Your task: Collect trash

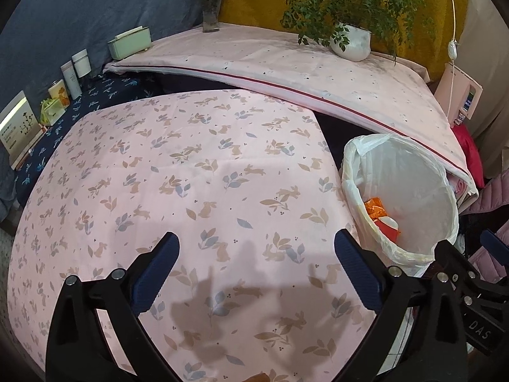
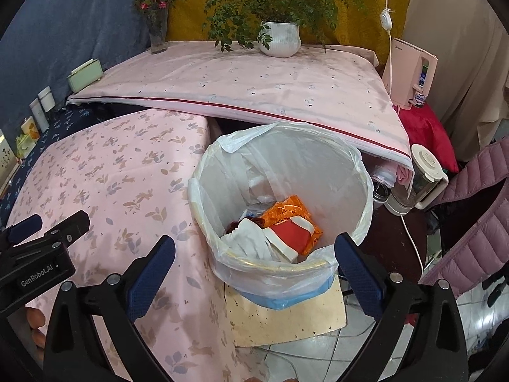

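Inside the trash bin [image 2: 280,210], which is lined with a thin white plastic bag [image 2: 356,222], the trash [image 2: 286,229] lies at the bottom: an orange crumpled wrapper, a red and white package and some white paper, all touching each other. The bin stands on the floor on a pale board [image 2: 286,315], just beside the right edge of the desk [image 1: 191,191], which is covered with a pink cloth printed with rabbits and leaves. The right gripper [image 2: 254,261] hangs over the near rim of the bin, its two blue-padded fingers [image 2: 152,273] spread wide, and nothing is between them. The left gripper [image 1: 254,261] is over the pink cloth, also spread wide with nothing between its fingers, and its shadow falls on the cloth below. Each gripper shows at the edge of the other one's view, so they are near each other. Behind the desk a second surface with a lighter pink cover [image 1: 286,73] carries a white pot with a green plant [image 1: 350,41] and a glass vase with red flowers [image 1: 211,3]. Along the left side, on dark blue cloth, stand a pale green box [image 1: 128,43] and some small bottles [image 1: 76,73]. To the right of the bin is a clear jug with a white lid [image 2: 423,178], and a pink quilted jacket [image 2: 470,216] is near it.
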